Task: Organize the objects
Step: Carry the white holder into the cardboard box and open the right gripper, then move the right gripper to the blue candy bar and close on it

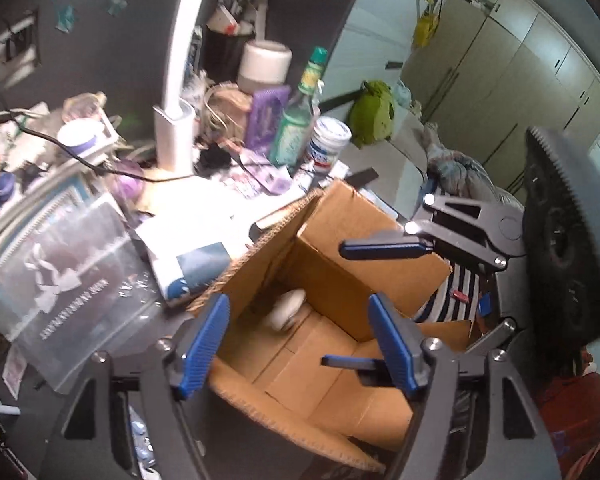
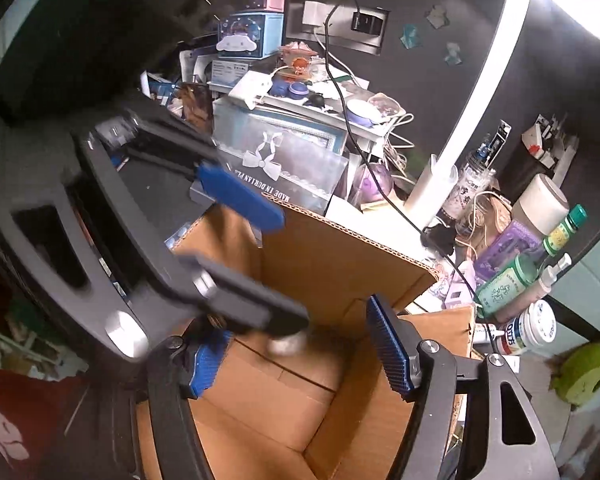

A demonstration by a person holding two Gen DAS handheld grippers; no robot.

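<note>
An open cardboard box (image 1: 340, 280) stands on the cluttered desk; it also shows in the right wrist view (image 2: 340, 264). A small white rounded object (image 1: 286, 308) lies on the box floor, and in the right wrist view (image 2: 288, 345) it is partly hidden by the other gripper. My left gripper (image 1: 300, 344) is open and empty over the box's near rim. My right gripper (image 2: 296, 364) is open and empty over the box from the opposite side; in the left wrist view (image 1: 364, 304) its fingers reach into the box.
A white lamp stand (image 1: 176, 136), a green bottle (image 1: 300, 120), a white jar (image 1: 328, 144), a purple box (image 1: 266, 116) and a clear plastic case (image 1: 68, 264) crowd the desk behind the box. A black cable (image 2: 356, 132) crosses the clutter. A green plush (image 2: 584, 372) lies at right.
</note>
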